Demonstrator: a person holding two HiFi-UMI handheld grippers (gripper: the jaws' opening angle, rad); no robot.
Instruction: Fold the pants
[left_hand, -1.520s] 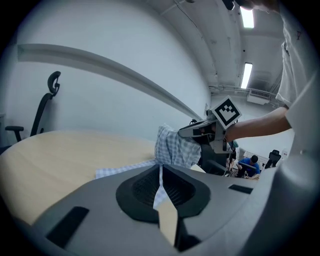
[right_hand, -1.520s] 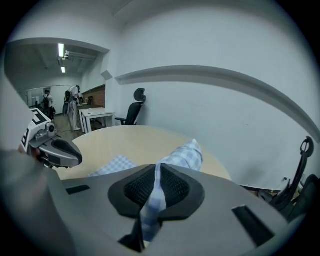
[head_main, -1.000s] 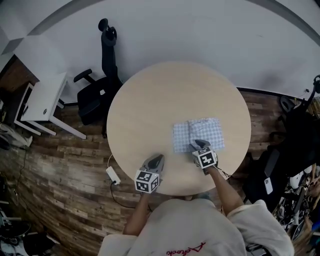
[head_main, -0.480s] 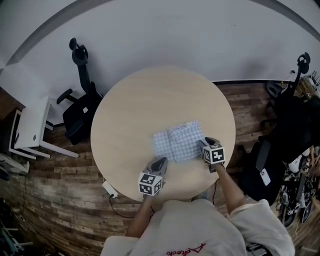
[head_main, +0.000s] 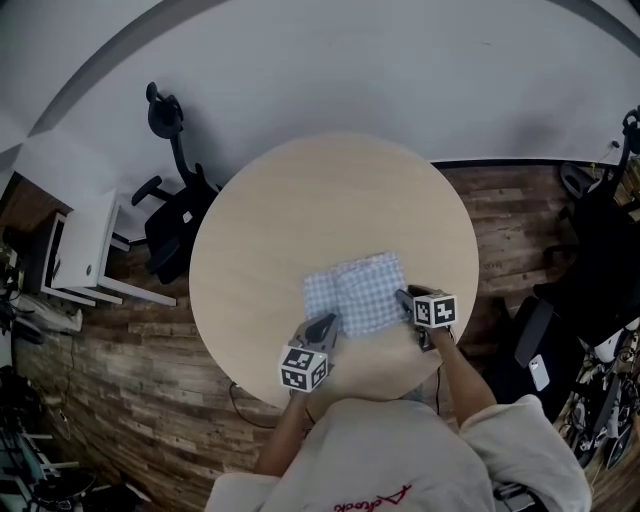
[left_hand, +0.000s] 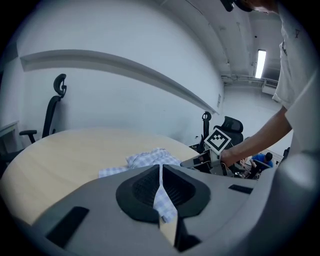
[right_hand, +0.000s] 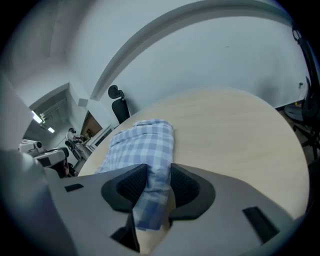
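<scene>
The left gripper (head_main: 321, 328) is clamped on a thin corner of the checked pants (head_main: 355, 290). The right gripper (head_main: 404, 297) is closed over a thicker folded edge. The pants lie as a compact, layered rectangle by the tabletop's (head_main: 300, 200) near edge. Folding looks mostly done; perhaps one last fold or squaring-up remains.

Looks like an office or lab workroom: round pale desk (head_main: 330, 195), black swivel chair (head_main: 175, 225) beside it, small white side table (head_main: 85, 250) by the plain white wall (head_main: 350, 60), wood-plank floor (head_main: 130, 360), strip light (left_hand: 260, 62) overhead.
</scene>
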